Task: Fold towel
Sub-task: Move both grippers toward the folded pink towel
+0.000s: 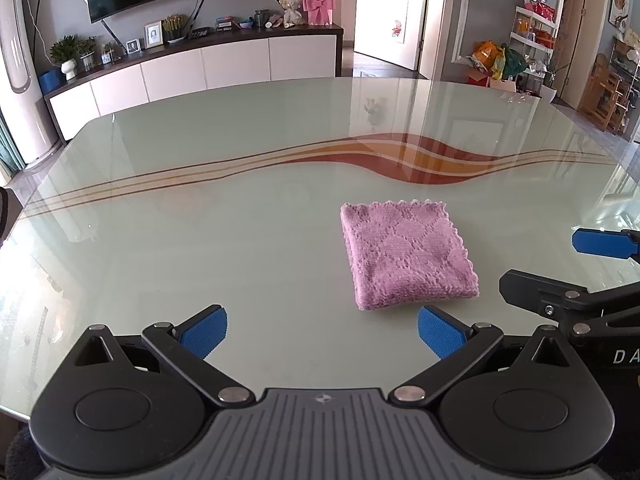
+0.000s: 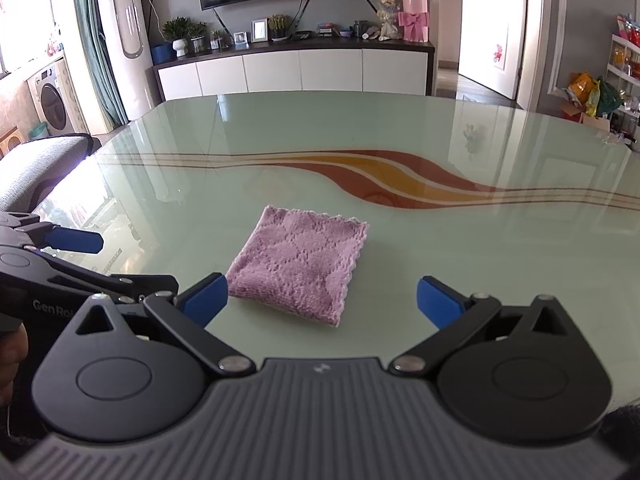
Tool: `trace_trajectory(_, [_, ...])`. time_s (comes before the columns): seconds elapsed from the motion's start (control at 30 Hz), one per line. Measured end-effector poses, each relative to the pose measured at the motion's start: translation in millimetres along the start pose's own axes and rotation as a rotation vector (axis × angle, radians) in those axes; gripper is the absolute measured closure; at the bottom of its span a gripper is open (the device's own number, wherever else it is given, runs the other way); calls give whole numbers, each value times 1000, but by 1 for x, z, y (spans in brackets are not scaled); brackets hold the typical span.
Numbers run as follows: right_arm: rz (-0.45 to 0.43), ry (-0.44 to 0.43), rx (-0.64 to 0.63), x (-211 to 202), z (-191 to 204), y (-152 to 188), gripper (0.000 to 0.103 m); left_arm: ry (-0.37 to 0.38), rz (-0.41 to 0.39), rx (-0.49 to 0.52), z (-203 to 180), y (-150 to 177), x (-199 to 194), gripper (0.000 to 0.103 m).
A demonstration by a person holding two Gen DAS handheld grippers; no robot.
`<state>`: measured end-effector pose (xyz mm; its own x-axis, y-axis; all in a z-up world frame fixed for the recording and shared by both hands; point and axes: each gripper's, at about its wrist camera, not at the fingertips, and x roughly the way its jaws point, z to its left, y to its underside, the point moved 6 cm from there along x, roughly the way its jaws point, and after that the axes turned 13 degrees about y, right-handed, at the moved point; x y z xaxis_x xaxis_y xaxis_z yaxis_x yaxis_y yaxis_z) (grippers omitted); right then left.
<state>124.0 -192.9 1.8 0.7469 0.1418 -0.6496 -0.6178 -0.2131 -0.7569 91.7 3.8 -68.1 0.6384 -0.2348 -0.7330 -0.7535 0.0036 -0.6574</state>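
Observation:
A pink towel lies folded into a small thick square on the glass table, flat and free of both grippers. In the right wrist view the same towel sits just ahead of my fingers. My left gripper is open, held just short of the towel's near edge and mostly to its left. My right gripper is open too, with the towel's near edge between its blue pads and slightly beyond them. The right gripper shows at the right edge of the left wrist view, and the left gripper at the left edge of the right wrist view.
The pale green glass table has a red and orange wave stripe across it. A grey chair back stands at the table's left side. A white sideboard under a television lines the far wall.

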Motion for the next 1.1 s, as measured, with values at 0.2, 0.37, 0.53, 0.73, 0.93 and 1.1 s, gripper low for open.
trace_trajectory(0.2, [12,-5,4,11,-3,1,0,16,10,-6,3,0,11,1])
trace_trajectory(0.37, [16,-6,5,17,-4,-1,0,23,14,-9,5,0,19,1])
trace_trajectory(0.53, [21,-7,2,22,-4,-2,0,19,17,-5,6,-1,27,1])
trace_trajectory(0.73, [25,-5,-2,26,-2,-5,0,12,14,-2,9,-4,35,1])
trace_trajectory(0.93, [16,10,-2,30,-5,-6,0,13,18,-2,12,-6,42,1])
trace_trajectory(1.1, [13,9,5,37,-7,-7,0,13,22,-6,15,-10,48,1])
